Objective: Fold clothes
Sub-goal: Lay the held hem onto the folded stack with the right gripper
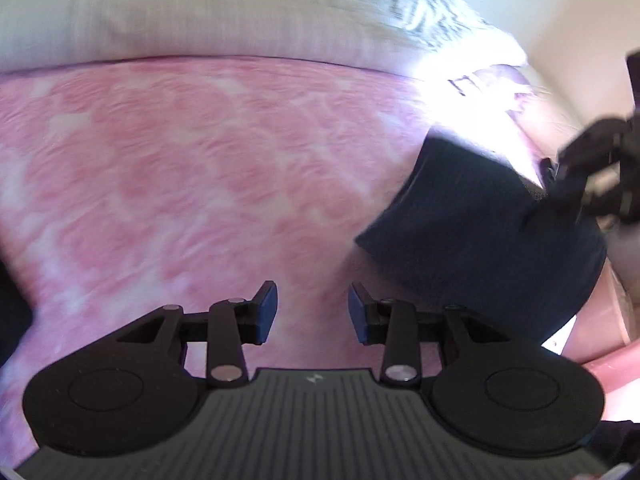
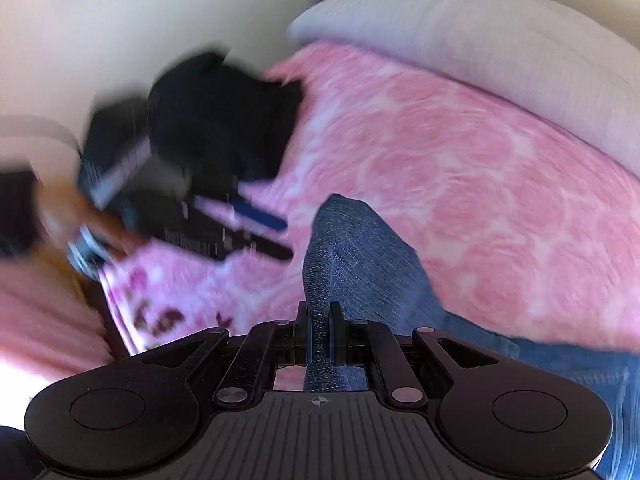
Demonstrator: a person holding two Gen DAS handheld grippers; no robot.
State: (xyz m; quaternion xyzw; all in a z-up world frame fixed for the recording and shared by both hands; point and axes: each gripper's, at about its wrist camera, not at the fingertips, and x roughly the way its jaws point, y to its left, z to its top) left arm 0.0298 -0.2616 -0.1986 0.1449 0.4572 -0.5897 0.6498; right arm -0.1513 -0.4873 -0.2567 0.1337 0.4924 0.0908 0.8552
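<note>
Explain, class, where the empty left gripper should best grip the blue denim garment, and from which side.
Probably the free hanging edge of the denim garment, opposite the right gripper that pinches its fold, coming from above: it drapes loosely over the pink bedspread, so that edge is reachable.

Black left gripper with blue-padded jaws, silver pivot screws, ribbed grey base.

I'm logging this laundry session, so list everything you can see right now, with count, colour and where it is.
Blanket: one, pink mottled, covering the bed.
Pillow: one, off-white, behind the blanket.
Jeans: one, blue denim, draped over the blanket, pinched in the right gripper.
Dark garment: one, black, blurred, at the blanket's edge.
Left gripper: black with blue pads, open, empty, above the blanket.
Right gripper: black, shut on the jeans.
</note>
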